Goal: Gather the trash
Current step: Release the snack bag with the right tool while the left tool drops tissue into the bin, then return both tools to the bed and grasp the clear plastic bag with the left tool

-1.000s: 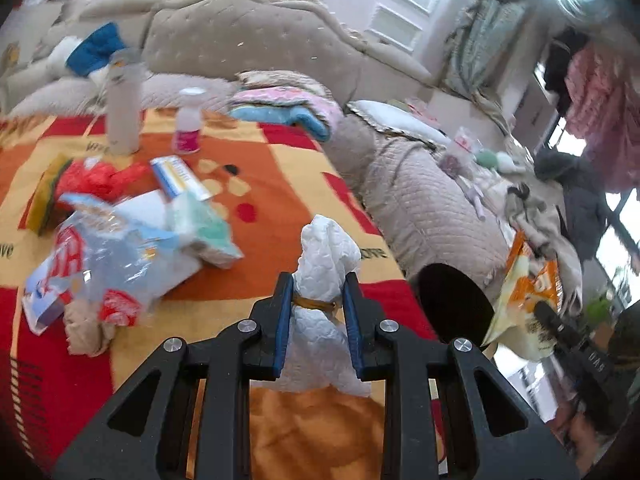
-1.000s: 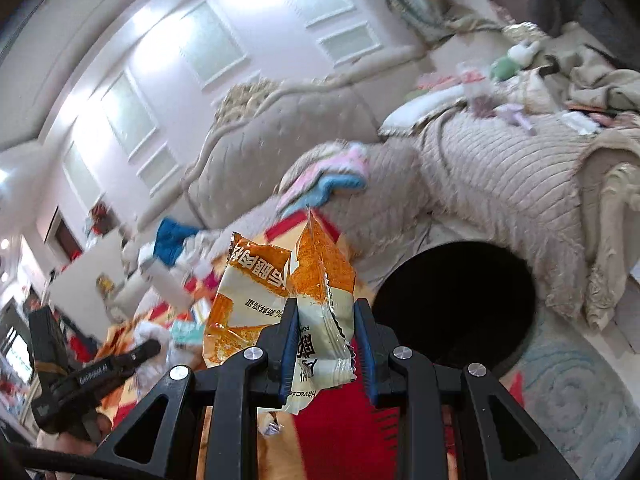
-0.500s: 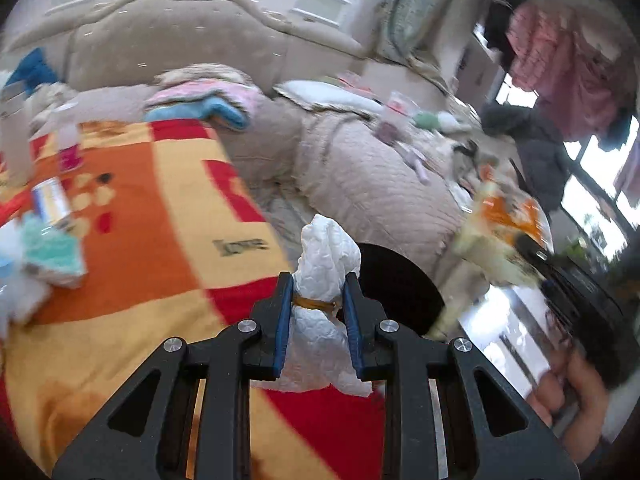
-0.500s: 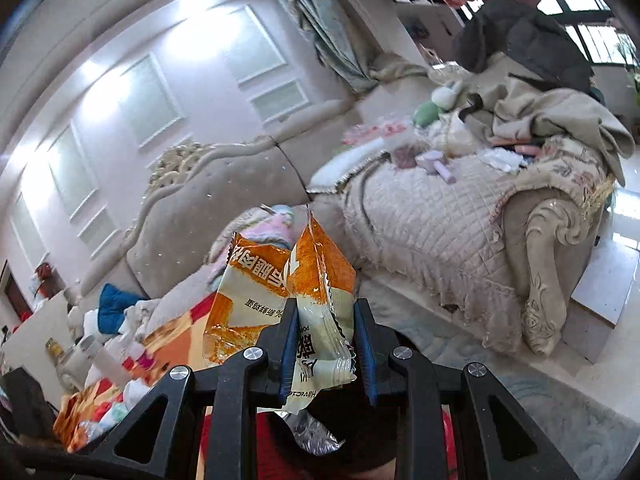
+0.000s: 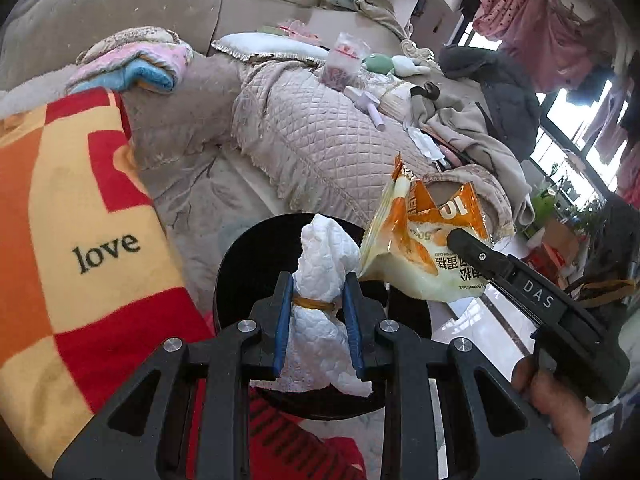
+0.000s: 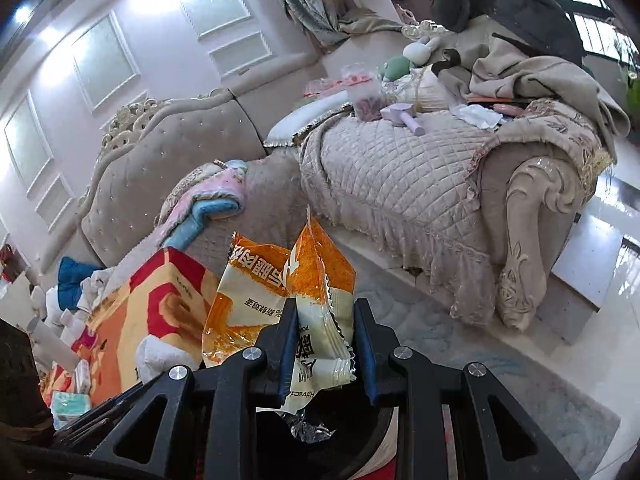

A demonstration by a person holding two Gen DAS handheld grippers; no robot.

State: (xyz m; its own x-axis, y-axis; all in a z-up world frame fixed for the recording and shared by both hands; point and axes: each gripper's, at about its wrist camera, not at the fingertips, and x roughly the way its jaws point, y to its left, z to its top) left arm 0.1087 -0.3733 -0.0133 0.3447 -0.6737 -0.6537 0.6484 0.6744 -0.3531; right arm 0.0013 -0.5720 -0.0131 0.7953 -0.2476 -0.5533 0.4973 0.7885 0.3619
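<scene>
My left gripper (image 5: 318, 316) is shut on a white paper towel wad (image 5: 326, 256) bound with a rubber band, held above the round black bin (image 5: 248, 264). The right gripper (image 6: 326, 344) is shut on an orange and cream snack wrapper (image 6: 316, 280). In the left wrist view the same wrapper (image 5: 424, 244) hangs over the bin's right rim, pinched by the right gripper's black fingers (image 5: 480, 256), with a person's hand (image 5: 552, 400) behind them. In the right wrist view the bin (image 6: 320, 440) lies dark under the gripper, with a crumpled bit of foil inside.
A red, orange and yellow blanket (image 5: 72, 216) covers the table to the left of the bin. A beige quilted sofa (image 5: 320, 136) with clothes and small items runs behind it. More litter and bottles (image 6: 68, 376) sit on the table at far left.
Both grippers have swung from the table side over to the black bin, carrying the towel wad and the wrapper. The littered table has slid out of the left view.
</scene>
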